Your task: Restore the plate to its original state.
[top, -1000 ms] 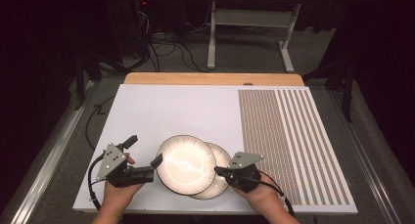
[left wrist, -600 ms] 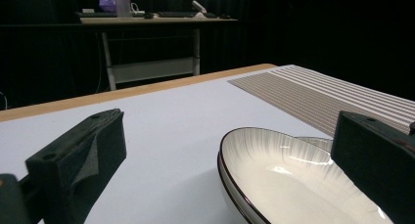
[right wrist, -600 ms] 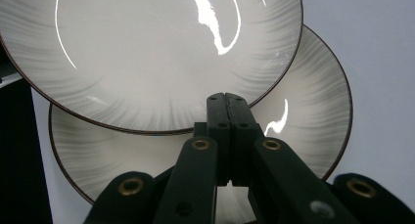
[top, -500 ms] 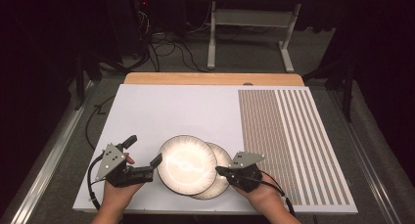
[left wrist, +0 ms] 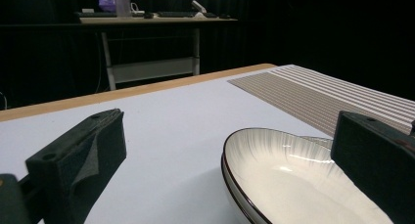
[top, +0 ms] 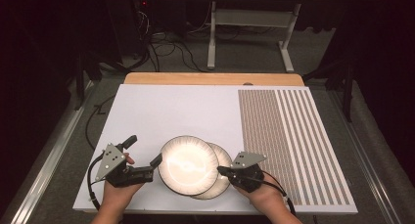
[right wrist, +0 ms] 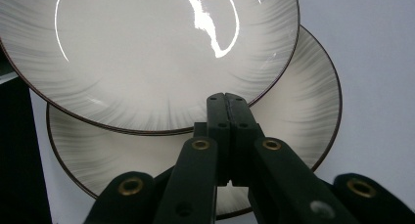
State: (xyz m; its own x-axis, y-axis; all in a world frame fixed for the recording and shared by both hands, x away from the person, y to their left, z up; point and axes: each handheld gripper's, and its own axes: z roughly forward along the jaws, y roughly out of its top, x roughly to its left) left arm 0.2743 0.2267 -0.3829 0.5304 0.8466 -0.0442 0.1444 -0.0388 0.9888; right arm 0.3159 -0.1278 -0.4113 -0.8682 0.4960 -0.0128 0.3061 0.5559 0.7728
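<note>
Two white plates with dark rims and grey streaks lie overlapped near the table's front edge. The upper plate (top: 188,164) (right wrist: 147,53) (left wrist: 293,180) rests partly on the lower plate (top: 224,181) (right wrist: 303,101). My left gripper (top: 143,150) (left wrist: 229,123) stands open just left of the upper plate, with one jaw close beside its rim and the plate not between the jaws. At the plates' right side, my right gripper (top: 221,171) (right wrist: 227,99) is shut, jaws pressed together with nothing between them. Its tips lie over the lower plate at the upper plate's rim.
The plates sit on a white board (top: 171,111) with a brown striped mat (top: 288,136) along its right part and a wooden strip (top: 210,78) at the far edge. Beyond are cables (top: 161,53) on the floor and a desk frame (top: 249,18).
</note>
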